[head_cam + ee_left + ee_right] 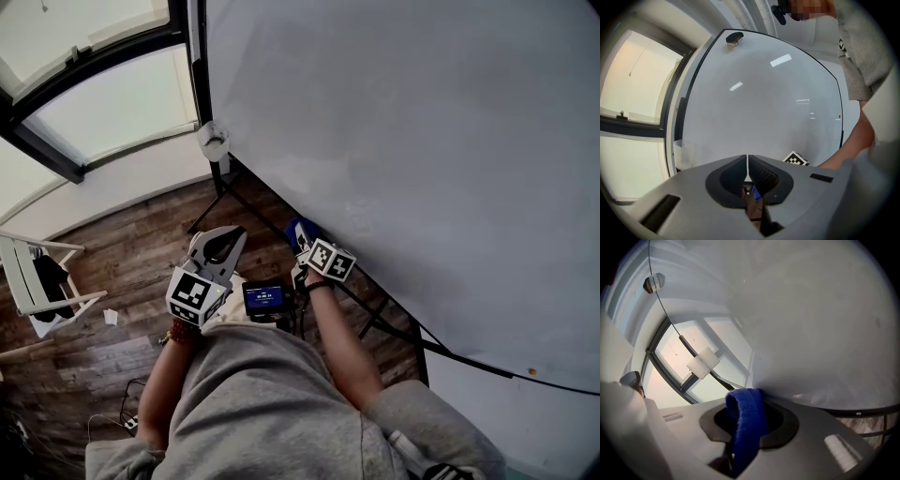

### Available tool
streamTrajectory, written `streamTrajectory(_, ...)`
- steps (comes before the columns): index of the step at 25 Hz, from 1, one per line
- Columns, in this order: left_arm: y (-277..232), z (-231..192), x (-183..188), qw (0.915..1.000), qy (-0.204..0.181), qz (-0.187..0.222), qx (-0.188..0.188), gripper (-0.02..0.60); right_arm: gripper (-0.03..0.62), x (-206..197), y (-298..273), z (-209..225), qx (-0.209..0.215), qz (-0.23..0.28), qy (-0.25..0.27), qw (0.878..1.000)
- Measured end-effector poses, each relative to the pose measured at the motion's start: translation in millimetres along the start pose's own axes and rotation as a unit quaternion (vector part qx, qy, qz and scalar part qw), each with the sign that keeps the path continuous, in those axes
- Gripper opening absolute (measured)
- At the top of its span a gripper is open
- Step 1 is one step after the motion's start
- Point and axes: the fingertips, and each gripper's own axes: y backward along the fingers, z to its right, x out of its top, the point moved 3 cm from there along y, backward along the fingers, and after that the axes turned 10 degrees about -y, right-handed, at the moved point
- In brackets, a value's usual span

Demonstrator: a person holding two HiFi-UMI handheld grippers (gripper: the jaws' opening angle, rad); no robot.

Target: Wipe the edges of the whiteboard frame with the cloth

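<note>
Cloth (pixel 746 423): deep blue, fleecy nap, folded into a thick band that loops up out of the R claw (pixel 747 416). R claw is clamped on it, jaws closed round the band. In the head view the cloth (pixel 300 230) sits at the lower edge of the whiteboard (pixel 422 141), by the thin dark frame (pixel 469 361), not far from the board's lower corner; the top of the loop is at the frame, but contact can't be confirmed. Board face is plain white-grey with soft light reflections. L claw (pixel 747 164): jaws pressed together, only a hairline slit, nothing gripped; held off the board, above the wood-plank floor (pixel 122 253), left of the R claw. Labels: black-and-white square marker patterns on both cubes, no letters. Small screen (pixel 265 298) between the two grippers glows blue w/ digits, too small to read. Small dark item (pixel 734 38) rests on the board's top edge.
</note>
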Motion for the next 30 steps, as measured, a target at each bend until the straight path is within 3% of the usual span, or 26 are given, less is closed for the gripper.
streamTrajectory(30, 0, -74, -10, 0.9998, 0.017, -0.005, 0.008, 0.018, 0.101, -3, -59, -49, 0.015, -0.01, -0.01, 1.0)
